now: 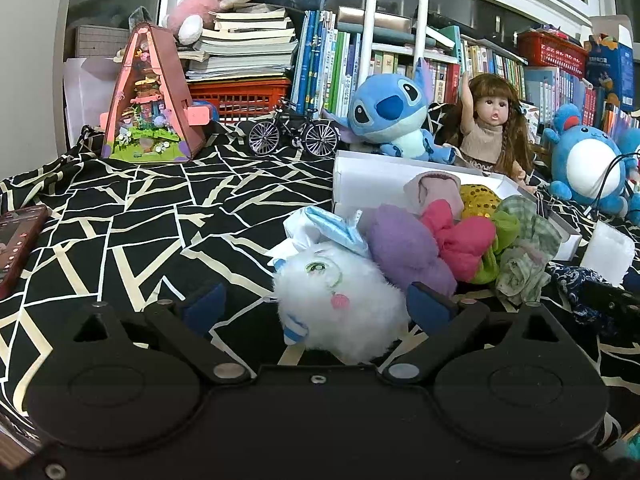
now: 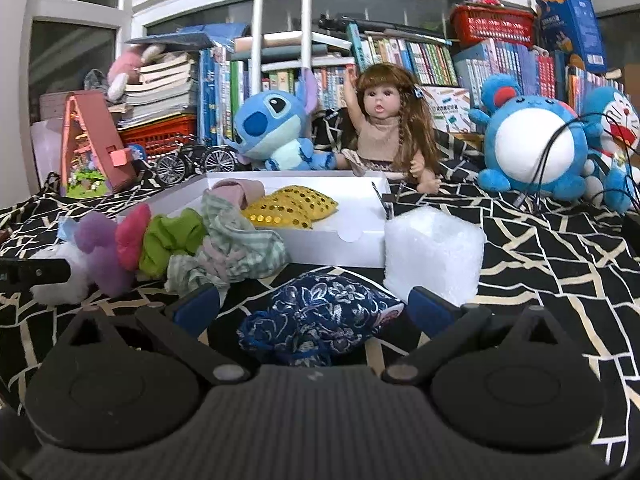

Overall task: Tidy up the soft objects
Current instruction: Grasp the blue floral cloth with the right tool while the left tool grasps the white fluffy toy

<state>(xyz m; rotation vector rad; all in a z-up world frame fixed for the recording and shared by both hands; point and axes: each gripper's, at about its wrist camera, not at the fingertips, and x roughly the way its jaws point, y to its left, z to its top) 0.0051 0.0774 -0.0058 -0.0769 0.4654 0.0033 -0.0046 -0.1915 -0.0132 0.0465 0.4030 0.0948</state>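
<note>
Four plush toys point(image 2: 276, 128), one doll point(image 2: 386, 128), two red baskets point(image 2: 494, 24), one white tray point(image 2: 356, 240), three scrunchies point(image 2: 172, 240)

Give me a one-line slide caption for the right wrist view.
Open right gripper straddles a blue floral pouch before a white tray.

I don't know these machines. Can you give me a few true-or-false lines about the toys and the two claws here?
1. The left gripper is open around a white fluffy toy. True.
2. The gold sequin cushion lies outside the white box. False: it lies inside.
3. The right gripper is open around a dark blue floral pouch. True.
4. The doll lies face down. False: it sits upright, one arm raised.
</note>
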